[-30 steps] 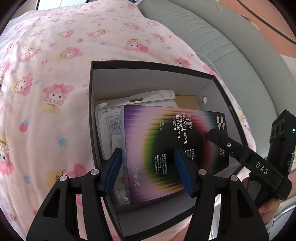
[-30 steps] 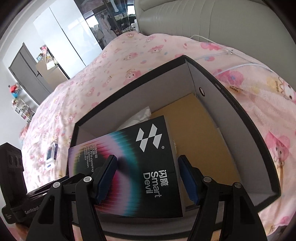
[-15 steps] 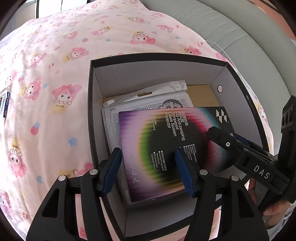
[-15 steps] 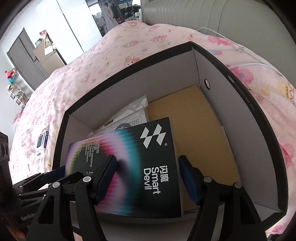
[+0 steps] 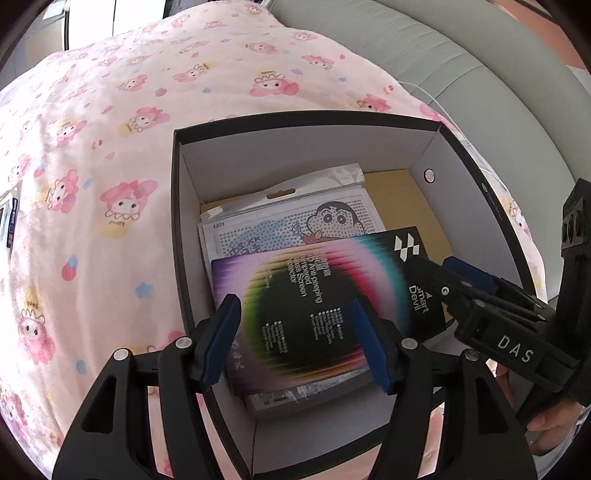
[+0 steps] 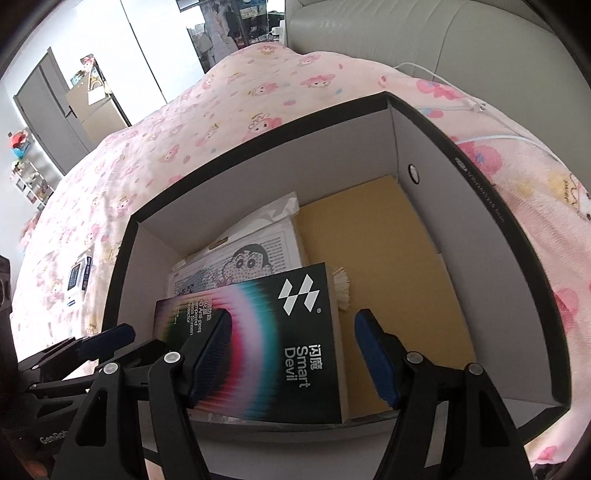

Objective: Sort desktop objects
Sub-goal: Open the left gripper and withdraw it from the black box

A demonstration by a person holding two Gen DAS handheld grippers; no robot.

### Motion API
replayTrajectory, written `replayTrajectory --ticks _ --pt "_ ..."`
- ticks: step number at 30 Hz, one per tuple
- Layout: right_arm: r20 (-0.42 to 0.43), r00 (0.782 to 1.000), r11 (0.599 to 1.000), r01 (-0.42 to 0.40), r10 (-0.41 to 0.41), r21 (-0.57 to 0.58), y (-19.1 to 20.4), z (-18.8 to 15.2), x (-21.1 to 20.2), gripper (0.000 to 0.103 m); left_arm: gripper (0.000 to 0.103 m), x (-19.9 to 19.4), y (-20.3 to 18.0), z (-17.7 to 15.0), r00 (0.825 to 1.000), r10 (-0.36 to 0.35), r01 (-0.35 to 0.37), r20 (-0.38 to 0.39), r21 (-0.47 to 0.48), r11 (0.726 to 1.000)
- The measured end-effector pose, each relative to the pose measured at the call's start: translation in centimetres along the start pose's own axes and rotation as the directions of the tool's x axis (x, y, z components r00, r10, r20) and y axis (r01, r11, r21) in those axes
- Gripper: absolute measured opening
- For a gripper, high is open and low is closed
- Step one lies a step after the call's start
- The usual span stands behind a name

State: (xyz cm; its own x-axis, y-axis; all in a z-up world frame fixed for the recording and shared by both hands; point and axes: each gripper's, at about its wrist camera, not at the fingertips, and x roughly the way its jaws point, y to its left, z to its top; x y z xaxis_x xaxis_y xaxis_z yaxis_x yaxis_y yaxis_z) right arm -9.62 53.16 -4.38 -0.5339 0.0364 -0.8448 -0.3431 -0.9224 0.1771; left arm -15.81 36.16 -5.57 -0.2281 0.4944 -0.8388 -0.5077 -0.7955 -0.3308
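An open black cardboard box point(image 5: 177, 206) point(image 6: 476, 173) sits on a pink cartoon blanket. Inside lies a rainbow "Smart Devil" screen-protector box point(image 5: 317, 310) point(image 6: 280, 350) on top of a cartoon-printed packet point(image 5: 295, 225) point(image 6: 236, 266) and a brown cardboard sheet point(image 6: 376, 258). My left gripper point(image 5: 295, 343) is open and empty just above the rainbow box. My right gripper point(image 6: 291, 358) is open and empty over the same box; it shows from the side in the left wrist view point(image 5: 454, 277).
The pink blanket point(image 5: 92, 155) surrounds the box. A small blue-and-white package point(image 6: 79, 277) lies on the blanket to the left. A grey padded headboard point(image 6: 443, 33) and a white cable point(image 6: 461, 107) are at the back right. A small brush head point(image 6: 341, 288) pokes out beside the rainbow box.
The rainbow box has settled lower and flatter in the black box, uncovering the cartoon packet. Both grippers have drawn back and up slightly, staying open.
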Motion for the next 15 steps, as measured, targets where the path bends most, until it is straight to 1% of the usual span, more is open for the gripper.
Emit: replayTrajectory --ticks 3,6,11,15 --pt "-0.004 1.0 1.0 -0.006 0.006 -0.007 0.5 0.0 0.3 0.066 0.063 0.2 -0.1 0.0 1.0 0.011 -0.011 0.002 0.01 1.0" --pt "-0.008 1.0 1.0 0.005 -0.005 -0.008 0.8 0.1 0.6 0.066 0.063 0.3 -0.1 0.2 1.0 0.02 -0.02 0.005 0.013 1.0" --pt "-0.004 1.0 1.0 0.006 -0.006 -0.003 1.0 0.1 0.3 0.066 0.063 0.0 0.1 0.2 1.0 0.0 -0.001 0.014 0.013 1.0" --pt "0.02 1.0 1.0 0.022 -0.022 -0.001 1.5 0.2 -0.8 0.066 0.063 -1.3 -0.2 0.3 0.999 0.0 -0.002 0.046 0.04 0.999"
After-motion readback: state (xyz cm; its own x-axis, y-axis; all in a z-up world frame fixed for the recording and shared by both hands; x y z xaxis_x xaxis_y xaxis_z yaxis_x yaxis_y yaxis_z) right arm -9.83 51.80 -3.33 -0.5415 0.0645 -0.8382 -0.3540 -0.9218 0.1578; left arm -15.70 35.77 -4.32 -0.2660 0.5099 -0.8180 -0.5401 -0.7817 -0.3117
